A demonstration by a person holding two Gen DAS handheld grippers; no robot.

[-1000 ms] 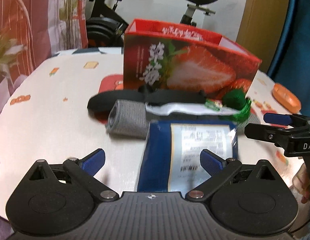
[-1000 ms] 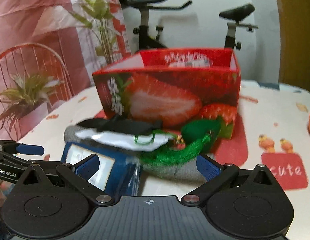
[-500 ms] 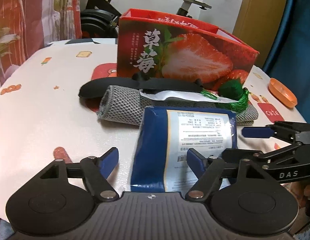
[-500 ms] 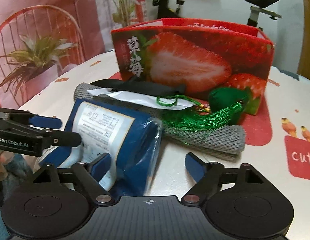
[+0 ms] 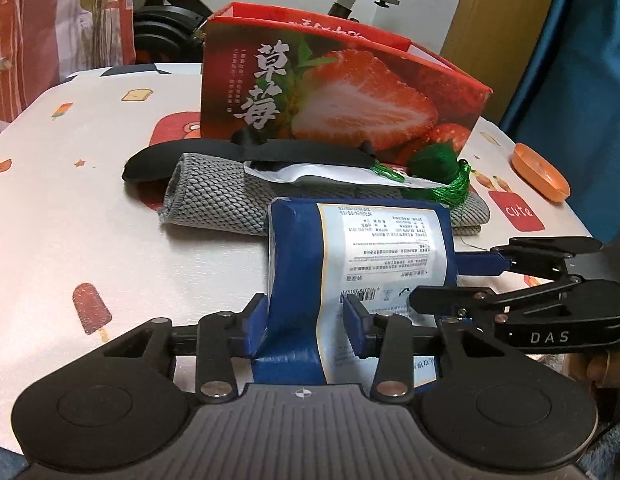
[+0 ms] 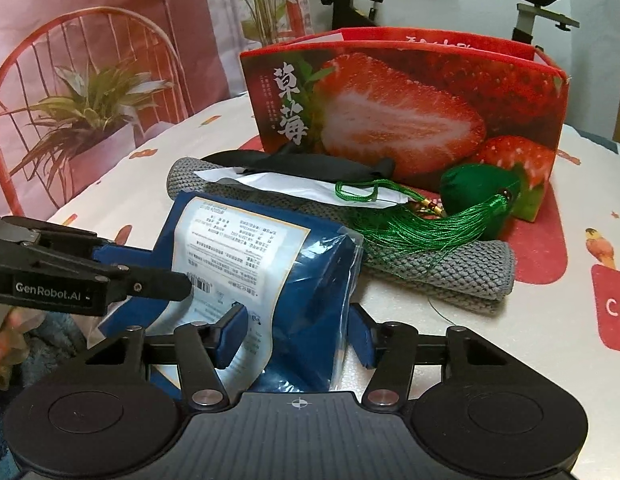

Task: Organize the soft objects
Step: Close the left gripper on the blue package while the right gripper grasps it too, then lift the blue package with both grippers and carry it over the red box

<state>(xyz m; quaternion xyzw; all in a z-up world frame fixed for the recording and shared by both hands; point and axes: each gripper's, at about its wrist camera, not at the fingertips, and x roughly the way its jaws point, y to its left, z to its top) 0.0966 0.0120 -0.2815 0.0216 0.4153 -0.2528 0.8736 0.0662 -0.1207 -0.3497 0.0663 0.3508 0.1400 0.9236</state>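
Note:
A soft blue packet with a white label (image 5: pixel 362 256) lies at the table's near edge; it also shows in the right wrist view (image 6: pixel 270 276). My left gripper (image 5: pixel 306 324) is shut on its left part. My right gripper (image 6: pixel 298 332) is shut on its right part and shows from the side in the left wrist view (image 5: pixel 482 276). Behind the packet lie a folded grey knit cloth (image 5: pixel 214 200), a black strap (image 5: pixel 246 150), a white flat pouch (image 5: pixel 310 172) and a green tasselled pouch (image 6: pixel 478 188).
A red strawberry box (image 5: pixel 342 96), open at the top, stands behind the pile. An orange dish (image 5: pixel 540 176) sits at the table's right edge. A red wire chair and a plant (image 6: pixel 86 104) stand to the left. An exercise bike is behind the table.
Both grippers moved in on the blue packet and shut on it, the left on its left part, the right on its right part. The packet is squeezed and bulges upward.

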